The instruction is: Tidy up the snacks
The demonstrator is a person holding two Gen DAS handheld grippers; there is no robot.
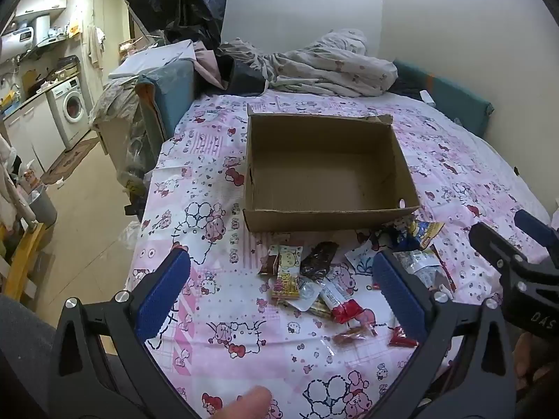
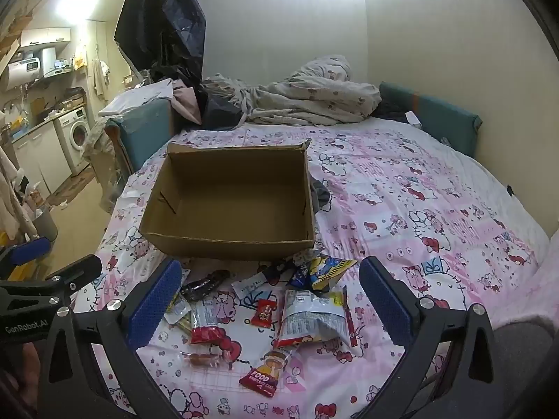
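Left wrist view shows the cardboard box [image 1: 328, 171] sitting empty on the bed [image 1: 209, 342], with the snacks [image 1: 314, 279] scattered just in front of it. Both the left gripper [image 1: 281, 291] and right gripper [image 2: 270, 298] hover above the pile, fingers wide apart, holding nothing. Sorting appears not yet begun; every packet remains outside.

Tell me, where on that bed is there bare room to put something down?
Inside the cardboard box, which holds nothing. Also the sheet to the box's right, up to the crumpled blanket. It is crowded in front of the box, where the snack packets lie scattered between both open grippers.
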